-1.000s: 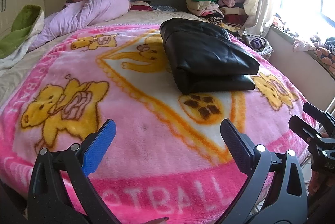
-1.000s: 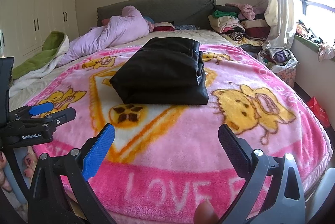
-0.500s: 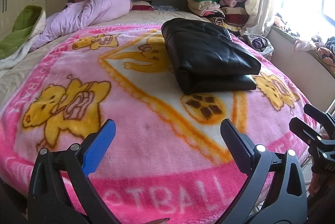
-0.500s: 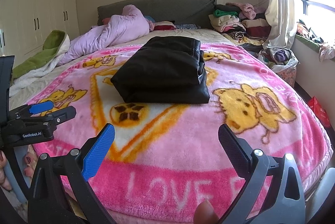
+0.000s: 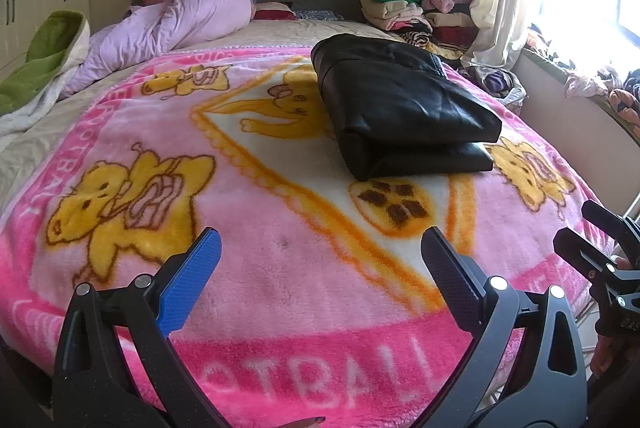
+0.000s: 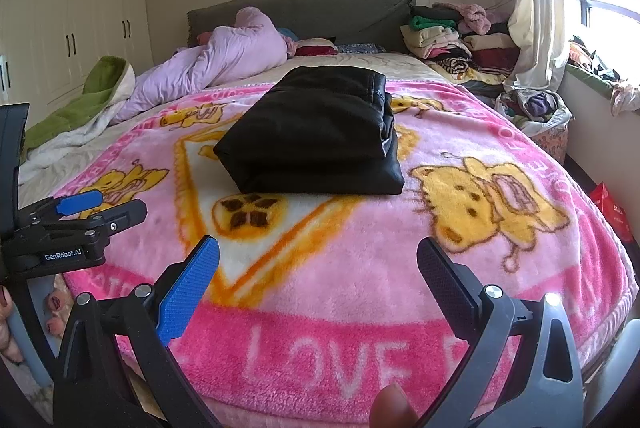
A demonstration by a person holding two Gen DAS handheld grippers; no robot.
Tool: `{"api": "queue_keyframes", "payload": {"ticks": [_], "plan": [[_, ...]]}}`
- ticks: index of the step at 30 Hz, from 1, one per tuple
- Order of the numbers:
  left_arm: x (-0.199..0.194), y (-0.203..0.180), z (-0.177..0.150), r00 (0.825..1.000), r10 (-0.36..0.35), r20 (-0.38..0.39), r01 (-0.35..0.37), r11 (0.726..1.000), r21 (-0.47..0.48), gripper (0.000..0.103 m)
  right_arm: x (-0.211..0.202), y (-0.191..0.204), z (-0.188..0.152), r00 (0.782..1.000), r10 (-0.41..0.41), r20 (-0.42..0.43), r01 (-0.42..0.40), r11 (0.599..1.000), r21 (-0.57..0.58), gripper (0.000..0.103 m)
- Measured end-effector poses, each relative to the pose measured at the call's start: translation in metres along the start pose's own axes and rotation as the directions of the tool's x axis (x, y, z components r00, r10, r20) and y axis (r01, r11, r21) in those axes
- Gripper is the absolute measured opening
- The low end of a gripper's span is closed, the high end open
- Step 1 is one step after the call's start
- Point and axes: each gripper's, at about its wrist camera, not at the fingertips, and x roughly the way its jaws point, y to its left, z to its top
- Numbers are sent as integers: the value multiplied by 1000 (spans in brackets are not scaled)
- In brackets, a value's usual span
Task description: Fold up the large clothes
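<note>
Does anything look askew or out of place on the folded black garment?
Slightly: on the black garment, the top layer sits offset from the lower one, whose near right corner sticks out. Otherwise it lies neatly on the pink blanket.

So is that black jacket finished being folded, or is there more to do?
It looks done: the black jacket lies in a neat folded stack on the pink blanket. Nothing is in hand; the left gripper and right gripper are both open, empty and short of it. What may be left is the pile of clothes by the headboard, though much of it already looks folded.
</note>
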Motion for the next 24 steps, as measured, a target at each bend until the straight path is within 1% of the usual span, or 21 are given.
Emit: {"api": "queue_keyframes", "payload": {"ticks": [24], "plan": [[0,0,0,1000,2,-1,-2,1000,5,94,1,1,-1,1000,9,-8,-9,1000,5,99]]}}
